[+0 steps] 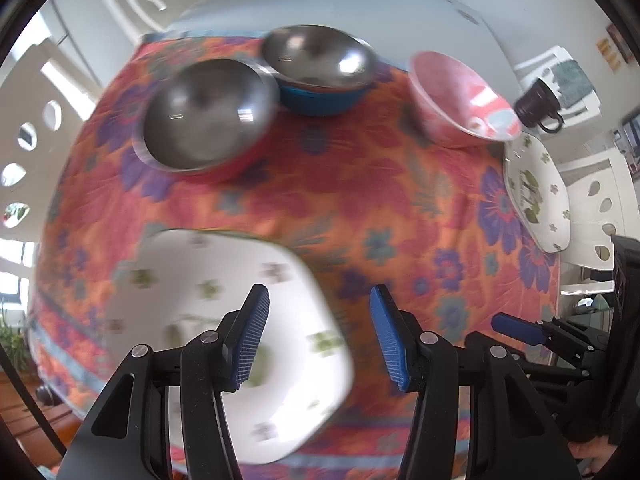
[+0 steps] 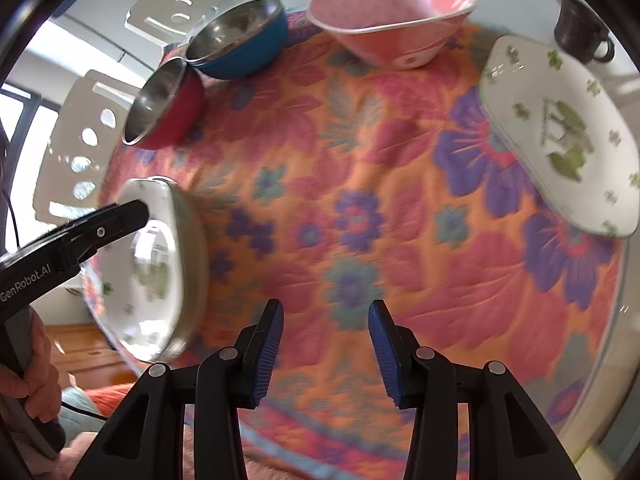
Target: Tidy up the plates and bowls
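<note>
left tool [image 1: 318, 336]: spread, holding nothing; white plate [image 1: 224, 320] blurred behind it, lower left.
right tool [image 2: 326, 354]: spread, holding nothing.
dark mug [image 2: 580, 28]: upper right, partly cut off.

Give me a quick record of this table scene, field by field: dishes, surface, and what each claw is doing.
surface: floral tablecloth
steel bowls: red bowl touching blue bowl
other bowl: pink bowl, standing apart
plates: near white plate; far white plate
extra: dark mug
left claw: open, over near white plate's edge
right claw: open, holding nothing
</note>
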